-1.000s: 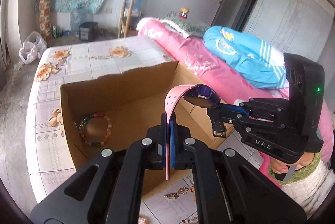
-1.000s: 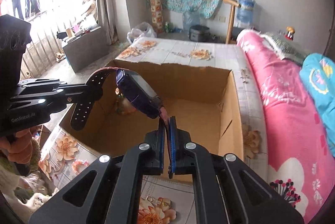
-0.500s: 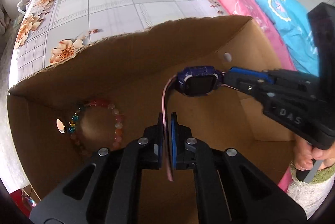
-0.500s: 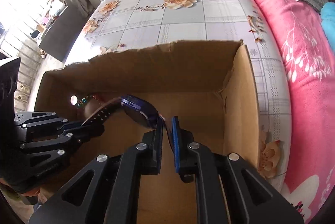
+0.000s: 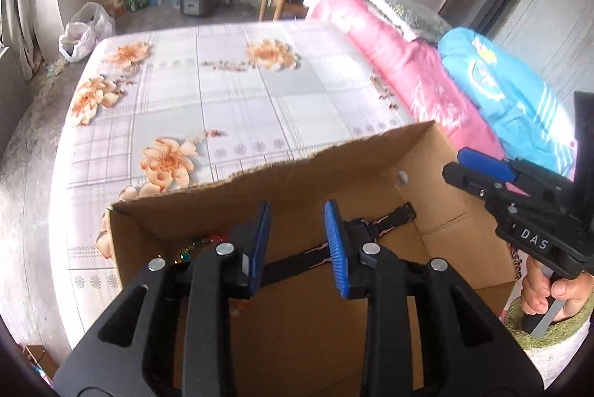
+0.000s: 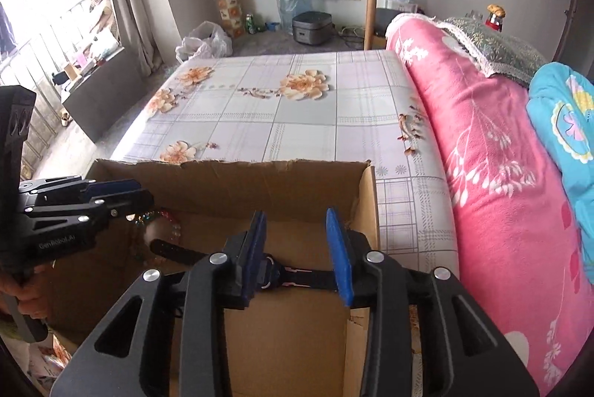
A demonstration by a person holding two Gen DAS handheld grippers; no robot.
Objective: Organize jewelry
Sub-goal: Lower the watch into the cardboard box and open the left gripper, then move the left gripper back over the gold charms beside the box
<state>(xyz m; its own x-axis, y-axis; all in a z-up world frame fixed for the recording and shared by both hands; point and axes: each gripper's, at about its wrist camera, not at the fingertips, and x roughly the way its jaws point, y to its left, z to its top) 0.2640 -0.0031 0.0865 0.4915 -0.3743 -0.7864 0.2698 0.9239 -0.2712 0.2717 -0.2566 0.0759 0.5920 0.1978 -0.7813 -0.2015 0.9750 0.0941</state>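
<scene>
Your left gripper (image 5: 297,245) and right gripper (image 6: 299,250) both have their blue pads apart; jaws have just been opening, nothing clamped. The dark-strapped watch with pink underside (image 5: 293,261) lies flat on the floor of the open brown cardboard box (image 5: 334,170), below and beyond both sets of pads, touching neither. The multicoloured bead bracelet (image 6: 169,222) sits in the box's far left corner. The box rests on the floral checked bedsheet (image 6: 297,122).
</scene>
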